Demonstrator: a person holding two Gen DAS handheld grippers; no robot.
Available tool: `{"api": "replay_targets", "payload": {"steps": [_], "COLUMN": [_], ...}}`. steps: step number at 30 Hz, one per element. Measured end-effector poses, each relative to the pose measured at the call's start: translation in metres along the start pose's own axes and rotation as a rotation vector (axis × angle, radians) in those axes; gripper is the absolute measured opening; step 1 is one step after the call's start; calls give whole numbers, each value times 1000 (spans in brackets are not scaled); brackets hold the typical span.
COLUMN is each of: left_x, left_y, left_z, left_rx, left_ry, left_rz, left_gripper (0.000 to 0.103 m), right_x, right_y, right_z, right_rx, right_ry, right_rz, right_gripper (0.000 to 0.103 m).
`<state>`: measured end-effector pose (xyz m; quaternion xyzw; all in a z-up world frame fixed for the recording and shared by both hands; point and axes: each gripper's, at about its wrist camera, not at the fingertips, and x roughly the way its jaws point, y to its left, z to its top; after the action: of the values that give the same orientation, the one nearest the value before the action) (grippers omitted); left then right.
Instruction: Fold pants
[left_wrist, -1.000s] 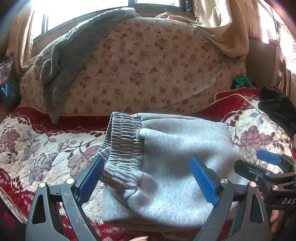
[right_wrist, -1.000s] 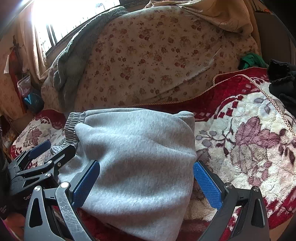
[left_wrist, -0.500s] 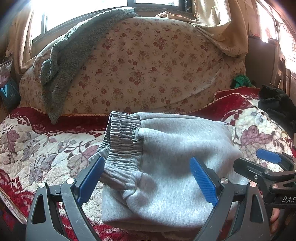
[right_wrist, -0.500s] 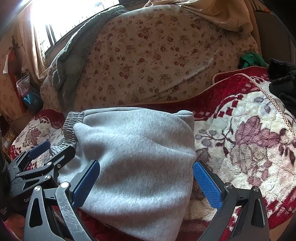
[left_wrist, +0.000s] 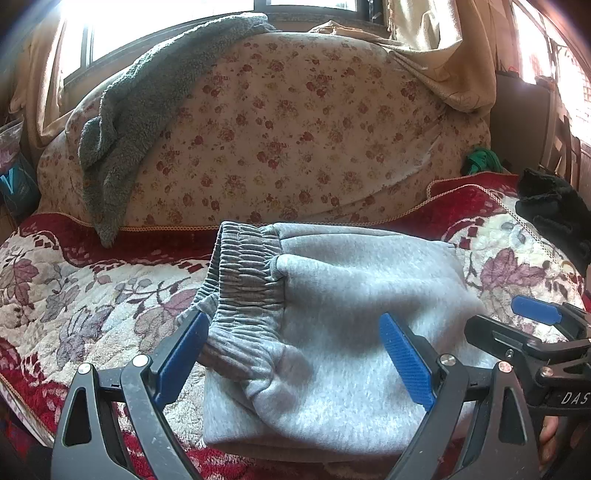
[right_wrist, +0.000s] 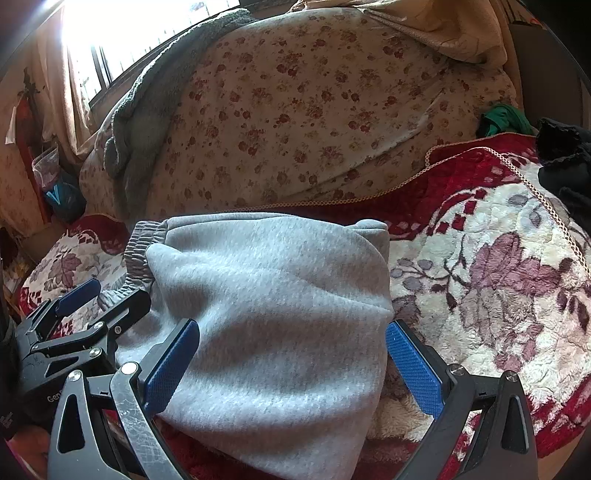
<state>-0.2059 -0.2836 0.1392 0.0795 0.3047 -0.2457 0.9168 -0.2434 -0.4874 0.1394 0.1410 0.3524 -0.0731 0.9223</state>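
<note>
Grey pants (left_wrist: 351, 325) lie folded into compact bundle on floral blanket (left_wrist: 74, 295). Left gripper (left_wrist: 295, 358), right gripper (right_wrist: 291, 365): jaws spread, holding nothing. Folding looks nearly done; next likely smoothing or final tuck.

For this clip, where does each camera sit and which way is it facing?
Left wrist: rides the left hand-held gripper, looking forward over the folded grey pants toward the floral cushion; its open fingers show, the right hand-held gripper at right.
Right wrist: rides the right hand-held gripper, same direction; open fingers show, the left hand-held gripper at left.
Shared: pants, cushion, red floral blanket.
</note>
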Motion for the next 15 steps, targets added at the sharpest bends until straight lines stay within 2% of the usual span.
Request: {"api": "replay_targets", "payload": {"steps": [15], "left_x": [3], "left_y": [-1], "left_z": [-1], "left_rx": [4], "left_ry": [5], "left_rz": [-6], "left_gripper": [93], "right_x": [5], "right_y": [-1], "right_z": [-1], "right_rx": [7], "right_ry": [10], "right_rz": [-1], "right_gripper": [103]}}
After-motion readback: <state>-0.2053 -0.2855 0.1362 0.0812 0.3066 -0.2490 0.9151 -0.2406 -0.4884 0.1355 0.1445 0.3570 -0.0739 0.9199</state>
